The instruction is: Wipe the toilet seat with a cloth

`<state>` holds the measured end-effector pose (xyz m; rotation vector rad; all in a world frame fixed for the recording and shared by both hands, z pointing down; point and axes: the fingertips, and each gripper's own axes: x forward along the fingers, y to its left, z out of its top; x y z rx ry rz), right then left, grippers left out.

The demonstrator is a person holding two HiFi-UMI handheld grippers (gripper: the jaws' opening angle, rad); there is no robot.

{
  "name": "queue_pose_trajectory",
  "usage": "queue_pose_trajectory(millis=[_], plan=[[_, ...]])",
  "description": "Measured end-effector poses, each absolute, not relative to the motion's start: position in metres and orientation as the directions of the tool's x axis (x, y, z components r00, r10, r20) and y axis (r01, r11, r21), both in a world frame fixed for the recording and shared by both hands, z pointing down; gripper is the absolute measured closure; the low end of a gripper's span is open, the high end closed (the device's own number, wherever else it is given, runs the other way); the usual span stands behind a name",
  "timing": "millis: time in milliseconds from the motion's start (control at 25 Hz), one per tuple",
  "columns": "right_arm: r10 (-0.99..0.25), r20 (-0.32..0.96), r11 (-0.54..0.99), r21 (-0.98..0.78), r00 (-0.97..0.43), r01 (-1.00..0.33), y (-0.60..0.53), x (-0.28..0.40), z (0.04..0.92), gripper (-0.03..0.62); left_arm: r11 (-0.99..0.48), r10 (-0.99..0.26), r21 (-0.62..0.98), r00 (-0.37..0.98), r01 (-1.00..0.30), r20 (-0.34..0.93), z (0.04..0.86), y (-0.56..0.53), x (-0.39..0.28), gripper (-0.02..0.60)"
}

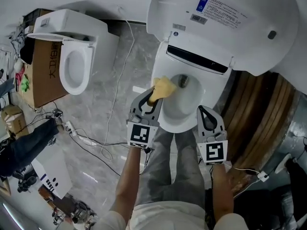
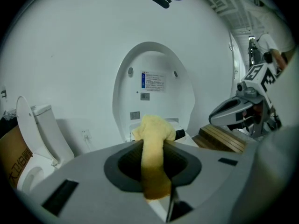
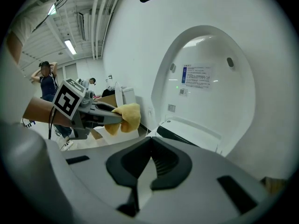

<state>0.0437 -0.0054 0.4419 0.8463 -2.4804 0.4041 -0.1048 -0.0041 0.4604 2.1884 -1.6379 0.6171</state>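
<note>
Head view: left gripper (image 1: 152,98) clenches the yellow cloth (image 1: 164,86) at the toilet seat (image 1: 182,125) rim, right gripper (image 1: 204,113) closed and empty; wiping seems underway, next needing a pressed sweep around.

Head camera is looking steeply down from above the person, over both forearms. It is taking in the left gripper (image 1: 152,98), the right gripper (image 1: 203,110) and the toilet (image 1: 180,121) just beyond them, with the raised lid (image 1: 225,18) filling the top.

Left gripper camera is riding low behind its jaws, facing the lid's underside head-on, near.

Right gripper camera is facing the same lid from the right, angled leftward, and is catching the left gripper with its cloth (image 3: 125,118) at frame left.

Second toilet (image 1: 76,32) is showing at left in the head and left gripper views.
</note>
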Motion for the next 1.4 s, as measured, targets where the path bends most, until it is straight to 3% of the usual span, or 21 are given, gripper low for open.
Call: queue_pose_trajectory(millis=[720,1400], plan=[[-0.494,0.636,0.711,-0.096,-0.593,-0.696,-0.018,0.032,0.561,0.586,-0.401,-0.715,0.038,0.339,-0.915,0.612,0.601,-0.036,-0.126,0.48],[-0.515,0.681,0.641,-0.098,-0.52,-0.762,0.004,0.029,0.586,0.586,-0.602,-0.569,-0.036,0.397,-0.798,0.72,0.682,-0.037,-0.132,0.48]])
